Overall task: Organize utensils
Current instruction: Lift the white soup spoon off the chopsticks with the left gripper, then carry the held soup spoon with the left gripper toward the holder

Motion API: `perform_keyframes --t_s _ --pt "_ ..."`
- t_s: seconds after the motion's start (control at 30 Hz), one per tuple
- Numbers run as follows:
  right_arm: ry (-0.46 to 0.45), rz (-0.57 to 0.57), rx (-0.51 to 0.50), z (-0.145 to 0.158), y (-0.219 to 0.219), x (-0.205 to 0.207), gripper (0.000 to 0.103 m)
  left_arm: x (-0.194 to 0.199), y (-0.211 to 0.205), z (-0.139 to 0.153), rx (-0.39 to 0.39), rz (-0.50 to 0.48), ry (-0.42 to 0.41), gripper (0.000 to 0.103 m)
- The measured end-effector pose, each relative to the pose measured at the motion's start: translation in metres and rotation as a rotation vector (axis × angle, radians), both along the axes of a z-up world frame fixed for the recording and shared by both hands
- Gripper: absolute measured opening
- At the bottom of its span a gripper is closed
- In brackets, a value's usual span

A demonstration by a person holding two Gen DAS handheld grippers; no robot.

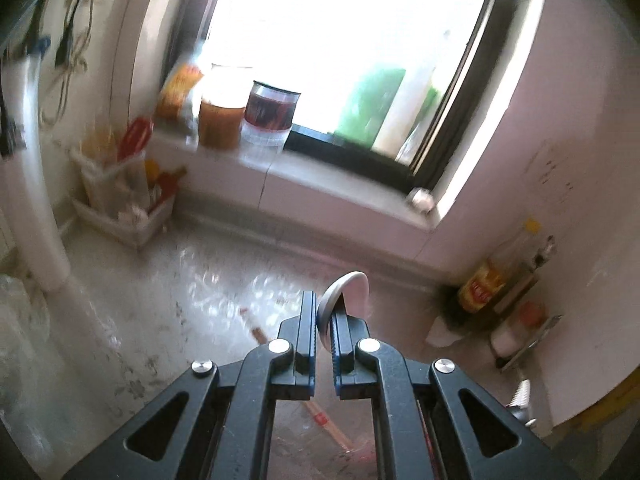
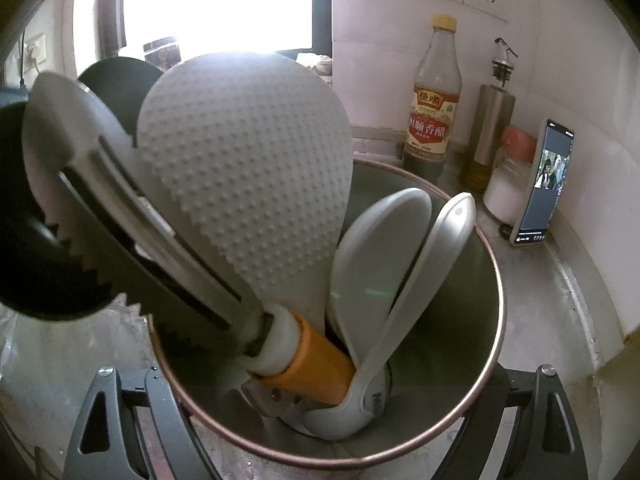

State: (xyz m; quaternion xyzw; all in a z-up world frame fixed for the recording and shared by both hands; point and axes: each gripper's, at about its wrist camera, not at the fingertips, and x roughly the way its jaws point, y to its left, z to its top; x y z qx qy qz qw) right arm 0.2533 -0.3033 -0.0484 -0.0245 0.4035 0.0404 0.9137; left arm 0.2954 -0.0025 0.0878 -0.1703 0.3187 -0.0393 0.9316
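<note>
left gripper (image 1: 325,320) clamps spoon (image 1: 344,292) | bowl up, edge-on

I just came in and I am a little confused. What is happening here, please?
A person is sorting kitchen utensils with two hand-held grippers. The right gripper grips a metal utensil pot that already contains a white rice paddle, spoons and a slotted turner. The left gripper is shut on a grey spoon, held above the countertop near the window.
</note>
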Motion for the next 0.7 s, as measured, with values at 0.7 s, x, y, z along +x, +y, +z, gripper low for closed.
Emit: perform_keyframes --t_s 0.7 --pt "-0.001 0.008 0.004 -0.002 -0.001 0.0 0.09 -0.062 -0.056 0.097 0.103 -0.169 -0.3 0.006"
